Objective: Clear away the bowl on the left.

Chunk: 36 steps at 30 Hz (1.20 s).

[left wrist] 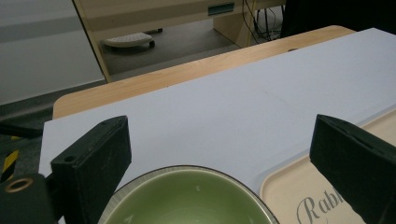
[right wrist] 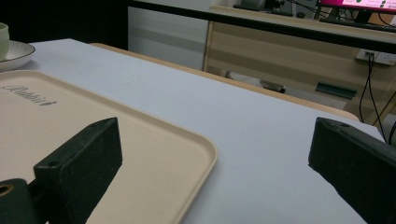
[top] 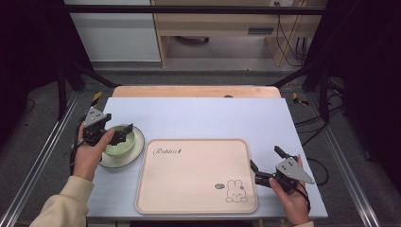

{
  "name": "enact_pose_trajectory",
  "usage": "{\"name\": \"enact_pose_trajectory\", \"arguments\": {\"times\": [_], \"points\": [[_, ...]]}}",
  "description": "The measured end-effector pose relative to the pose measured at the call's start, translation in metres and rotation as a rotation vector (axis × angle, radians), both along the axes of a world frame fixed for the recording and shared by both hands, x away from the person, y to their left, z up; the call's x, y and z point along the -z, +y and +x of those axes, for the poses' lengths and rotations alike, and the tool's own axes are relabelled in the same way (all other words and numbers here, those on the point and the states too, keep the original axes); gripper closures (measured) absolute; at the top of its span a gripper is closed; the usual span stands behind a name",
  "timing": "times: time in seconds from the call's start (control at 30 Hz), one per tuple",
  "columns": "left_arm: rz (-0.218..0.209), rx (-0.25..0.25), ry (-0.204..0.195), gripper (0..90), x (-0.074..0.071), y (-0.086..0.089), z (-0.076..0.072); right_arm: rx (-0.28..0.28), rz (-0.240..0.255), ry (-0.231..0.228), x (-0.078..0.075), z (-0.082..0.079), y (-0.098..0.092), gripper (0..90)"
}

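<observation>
We hold our left gripper (top: pixel 122 134) spread wide over the round, glossy green bowl (top: pixel 120 145) at nine o'clock; our right gripper (top: pixel 265 164) gapes at the smooth beige tray's (top: pixel 189 198) three o'clock edge.

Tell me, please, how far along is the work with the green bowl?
Nothing looks finished: the green bowl sits on its plate, and the tray is bare. In hand: the left tool is open at the bowl's rim. The right tool waits open. Gripping and moving the bowl remain.
</observation>
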State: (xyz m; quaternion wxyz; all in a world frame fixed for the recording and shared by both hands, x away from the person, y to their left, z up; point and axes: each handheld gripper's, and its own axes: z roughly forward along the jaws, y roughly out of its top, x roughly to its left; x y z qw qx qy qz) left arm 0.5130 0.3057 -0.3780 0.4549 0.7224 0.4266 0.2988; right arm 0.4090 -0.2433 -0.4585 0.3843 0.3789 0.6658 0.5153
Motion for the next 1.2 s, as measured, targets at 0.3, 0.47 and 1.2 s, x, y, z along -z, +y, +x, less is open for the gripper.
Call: {"name": "enact_pose_trajectory", "arguments": {"times": [0.3,0.47,1.2], "points": [[0.087,-0.016,-0.030,4.3,-0.009,0.007,0.002,0.005,0.002,-0.003,0.000,0.000,-0.002,2.9],[0.113,-0.028,-0.004,4.3,-0.010,0.011,0.005,0.005,-0.002,-0.002,0.000,0.000,-0.002,2.9],[0.171,-0.126,0.280,25.6,0.025,0.043,0.025,0.003,-0.003,0.001,0.001,0.000,-0.001,3.1]]}}
